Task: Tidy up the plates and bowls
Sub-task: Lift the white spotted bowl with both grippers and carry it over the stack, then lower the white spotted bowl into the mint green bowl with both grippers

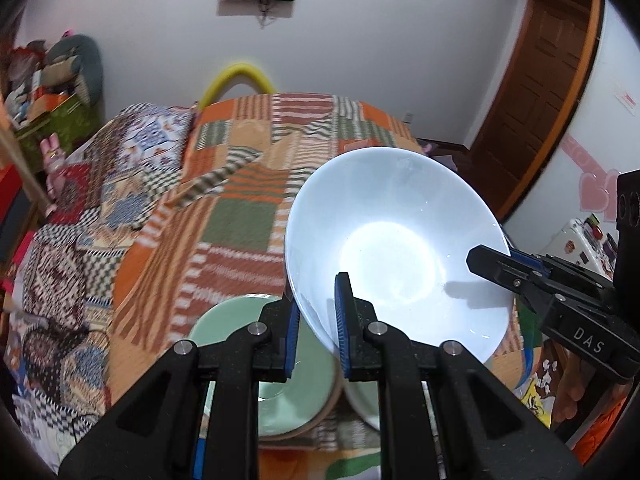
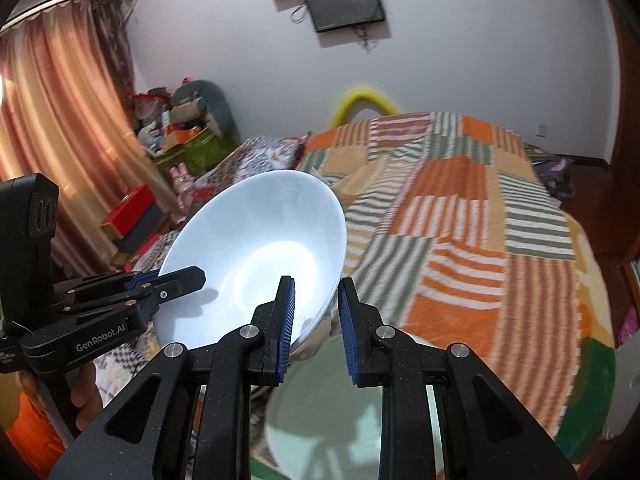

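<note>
Bedspread (image 1: 240, 184) and green plate (image 1: 296, 396) lie below the tilted glossy white bowl (image 1: 396, 248), its rim pinched by left gripper (image 1: 318, 328) and right gripper (image 2: 316, 324).

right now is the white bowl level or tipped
Tipped. The white bowl hangs above the bed, its opening facing the cameras, its rim between the fingers of the left gripper and right gripper.

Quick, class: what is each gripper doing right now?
Left gripper: closed on the rim of the white bowl.
Right gripper: closed on the same bowl's opposite rim.
</note>
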Demonstrator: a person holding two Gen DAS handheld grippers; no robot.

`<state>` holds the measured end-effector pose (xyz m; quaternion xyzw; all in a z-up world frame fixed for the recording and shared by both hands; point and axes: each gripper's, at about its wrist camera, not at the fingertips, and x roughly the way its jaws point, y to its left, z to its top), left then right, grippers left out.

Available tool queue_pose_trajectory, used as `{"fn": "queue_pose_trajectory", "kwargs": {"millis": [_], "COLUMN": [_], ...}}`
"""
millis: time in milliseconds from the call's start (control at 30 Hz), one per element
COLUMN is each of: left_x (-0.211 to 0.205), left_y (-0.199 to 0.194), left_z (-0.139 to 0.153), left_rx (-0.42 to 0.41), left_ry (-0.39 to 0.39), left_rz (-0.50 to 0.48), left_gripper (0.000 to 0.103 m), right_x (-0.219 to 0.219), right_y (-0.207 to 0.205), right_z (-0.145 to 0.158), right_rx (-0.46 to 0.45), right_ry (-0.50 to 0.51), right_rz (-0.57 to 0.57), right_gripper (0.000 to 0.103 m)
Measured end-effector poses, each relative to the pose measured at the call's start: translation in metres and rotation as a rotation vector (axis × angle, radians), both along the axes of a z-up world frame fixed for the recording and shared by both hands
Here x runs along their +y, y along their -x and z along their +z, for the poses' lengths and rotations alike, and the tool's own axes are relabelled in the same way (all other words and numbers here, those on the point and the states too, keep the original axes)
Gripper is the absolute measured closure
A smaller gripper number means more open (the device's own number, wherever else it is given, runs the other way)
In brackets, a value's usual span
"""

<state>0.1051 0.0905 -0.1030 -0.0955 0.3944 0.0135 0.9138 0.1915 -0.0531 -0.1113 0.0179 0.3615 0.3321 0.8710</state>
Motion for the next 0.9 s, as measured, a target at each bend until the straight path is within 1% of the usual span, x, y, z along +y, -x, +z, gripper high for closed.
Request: {"fn": "queue_pose_trajectory", "kwargs": {"millis": [233,467,700,900], "left_x": [0.030,0.052,0.068,0.071], "left_y": [0.020,0.033,0.035,0.034], "left_z": [-0.014,-0.033,-0.061,-0.083], "left_rx": [0.017,0.041,0.088,0.132], "left_ry": [-0.002,0.018,0.049,0.066], "left_rz": [0.066,0.109,0.134,0.139], "left_gripper": [0.088,0.088,0.088,0.088], "right_x": [0.035,0.059,0.077,0.083], "right_y": [0.011,0.017,0.023,0.024], "right_z": [-0.014,-0.026,-0.044,-0.057], "right_rx": [0.026,0.054,0.090,0.122], "right_ry": [0.013,0.032,0.081,0.115], "right_rz": [0.072,0.114,0.143,0.149], "right_gripper": [0.083,0.083,0.083,0.083]}}
